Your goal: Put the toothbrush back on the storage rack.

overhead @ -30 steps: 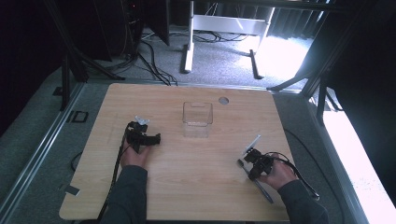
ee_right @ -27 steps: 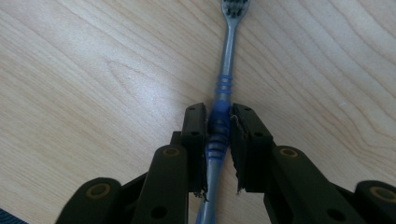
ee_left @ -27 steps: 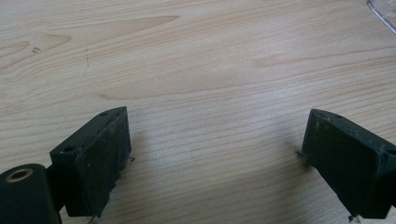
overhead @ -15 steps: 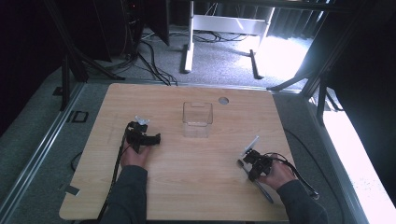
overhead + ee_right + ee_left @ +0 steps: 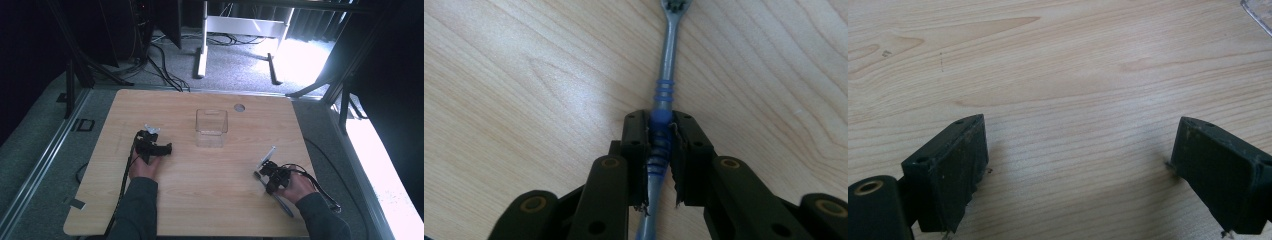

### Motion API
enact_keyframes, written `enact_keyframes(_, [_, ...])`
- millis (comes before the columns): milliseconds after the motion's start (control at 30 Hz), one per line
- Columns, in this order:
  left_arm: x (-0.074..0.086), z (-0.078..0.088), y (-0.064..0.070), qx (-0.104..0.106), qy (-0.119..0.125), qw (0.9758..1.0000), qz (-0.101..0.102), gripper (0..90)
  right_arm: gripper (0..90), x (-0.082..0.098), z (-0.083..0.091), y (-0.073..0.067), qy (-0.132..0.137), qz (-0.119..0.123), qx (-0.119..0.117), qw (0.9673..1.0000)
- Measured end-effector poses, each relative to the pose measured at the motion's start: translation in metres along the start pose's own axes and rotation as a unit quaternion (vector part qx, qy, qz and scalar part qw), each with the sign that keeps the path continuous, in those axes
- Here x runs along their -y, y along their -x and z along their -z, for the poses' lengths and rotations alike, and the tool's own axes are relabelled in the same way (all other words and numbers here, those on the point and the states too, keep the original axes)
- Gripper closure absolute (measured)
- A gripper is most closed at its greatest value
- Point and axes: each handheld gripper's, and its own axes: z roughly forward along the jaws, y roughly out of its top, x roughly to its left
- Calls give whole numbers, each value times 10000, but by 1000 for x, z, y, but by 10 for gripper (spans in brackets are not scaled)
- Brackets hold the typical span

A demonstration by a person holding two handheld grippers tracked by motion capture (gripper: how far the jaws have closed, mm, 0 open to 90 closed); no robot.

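While the high view is a bit far off, you can see the layout fine: one wooden table [image 5: 200, 210], one clear plastic box [image 5: 211, 128] standing near the middle toward the far side, and one toothbrush [image 5: 266, 159] at the near right, held in the right gripper [image 5: 263, 172]. The toothbrush's long axis runs diagonally, head end pointing up and away toward the far edge, tail end trailing back past the person's right hand [image 5: 295, 187]. The box sits up and to the left of it, well apart. The left gripper [image 5: 161, 149] rests on the table left of the box, about as near to it, but it carries nothing, so I'd guess the right one does the moving.

Left gripper view: jaws wide open, just bare wood between them, and a corner of the box [image 5: 1259, 12] at top right.

Right gripper view: jaws clamped on the toothbrush [image 5: 664, 95] at its blue ribbed grip, handle running straight ahead between the pads.
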Motion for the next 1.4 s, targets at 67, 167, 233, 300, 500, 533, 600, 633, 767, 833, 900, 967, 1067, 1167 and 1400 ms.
enact_keyframes(67, [0, 0, 0, -1, 0, 10000, -1, 82, 780, 0, 0, -1, 36, 29, 53, 10000])
enact_keyframes(167, [0, 0, 0, 0, 0, 10000, 0, 82, 781, 2, 1, 0, 109, -36, 18, 9999])
enact_keyframes(233, [0, 0, 0, -1, -1, 10000, -1, 82, 781, 3, 1, 1, 132, -60, 16, 9999])
enact_keyframes(300, [0, 0, 0, -1, 0, 10000, 0, 82, 781, 3, 3, 2, 167, -94, 13, 9998])
enact_keyframes(500, [0, 0, 0, 0, 0, 10000, -1, 82, 781, 7, 15, 7, 412, -189, -84, 9989])
enact_keyframes(533, [0, 0, 0, 0, 0, 10000, -1, 82, 781, 7, 16, 8, 433, -201, -83, 9988])
enact_keyframes(600, [0, 0, 0, 0, 0, 10000, 0, 83, 781, 7, 18, 9, 466, -227, -99, 9986])
enact_keyframes(633, [0, 0, 0, 0, -1, 10000, -1, 82, 781, 7, 18, 9, 491, -236, -107, 9985])
enact_keyframes(767, [0, 0, 0, 0, 0, 10000, -1, 83, 781, 8, 23, 12, 656, -335, -151, 9972])
enact_keyframes(833, [0, 0, 0, -1, -1, 10000, -1, 82, 781, 8, 25, 13, 727, -372, -169, 9965])
enact_keyframes(900, [0, 0, 0, -1, 0, 10000, -1, 82, 781, 8, 28, 14, 806, -397, -179, 9958])
enact_keyframes(967, [0, 0, 0, -1, 0, 10000, 0, 82, 781, 8, 31, 14, 871, -422, -195, 9951])
enact_keyframes(1067, [0, 0, 0, -1, 0, 10000, 0, 83, 781, 8, 35, 15, 973, -430, -197, 9941])
enact_keyframes(1167, [0, 0, 0, 0, 0, 10000, -1, 82, 781, 8, 37, 14, 1040, -427, -204, 9935])
enact_keyframes(1400, [0, 0, 0, -1, -1, 10000, -2, 82, 781, 4, 43, 12, 1305, -463, -211, 9901])
